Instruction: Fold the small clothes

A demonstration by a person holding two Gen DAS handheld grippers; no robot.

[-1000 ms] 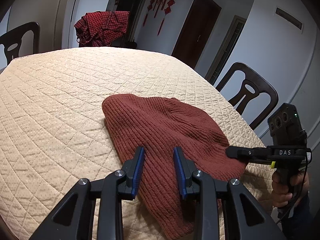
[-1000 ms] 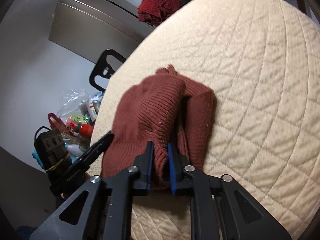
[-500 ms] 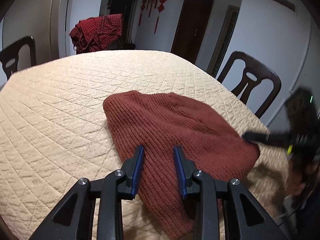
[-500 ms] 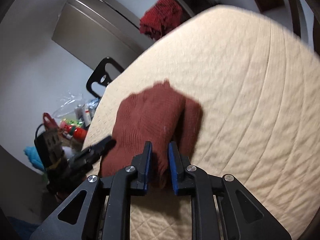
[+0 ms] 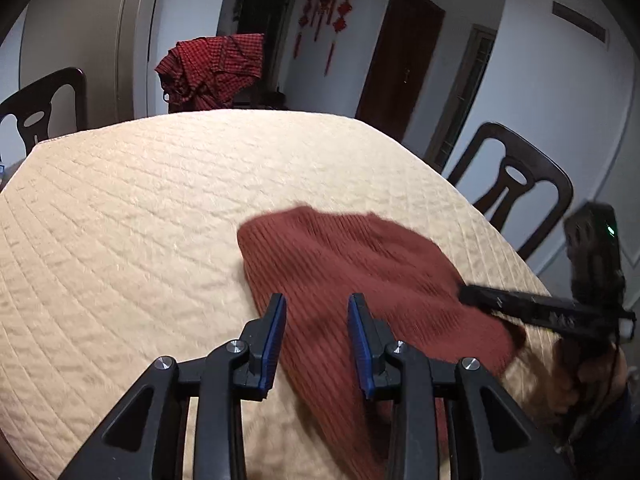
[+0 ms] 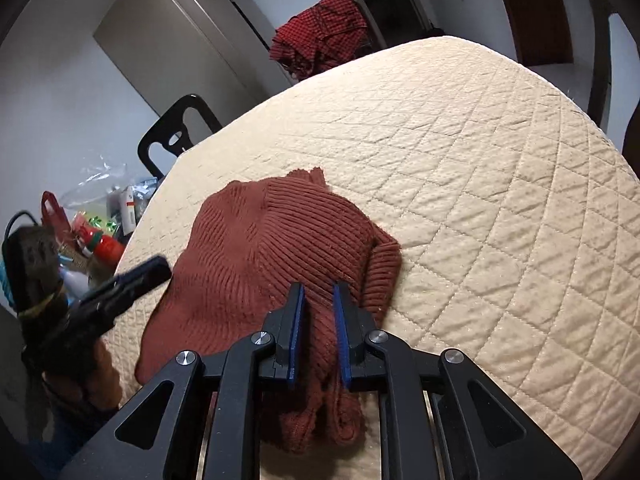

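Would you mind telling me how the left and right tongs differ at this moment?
The left tongs stand wide open, pads apart and holding nothing; the right tongs are closed on a bunched fold of the rust-red ribbed knit beanie. The left tongs hover over the beanie's near side, while the right tongs grip its edge at the rim of the cream quilted table cover. Both have black arms with blue pads.

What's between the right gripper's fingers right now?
A bunched fold of the knit hat sits between the right gripper fingers, seen in the right wrist view.
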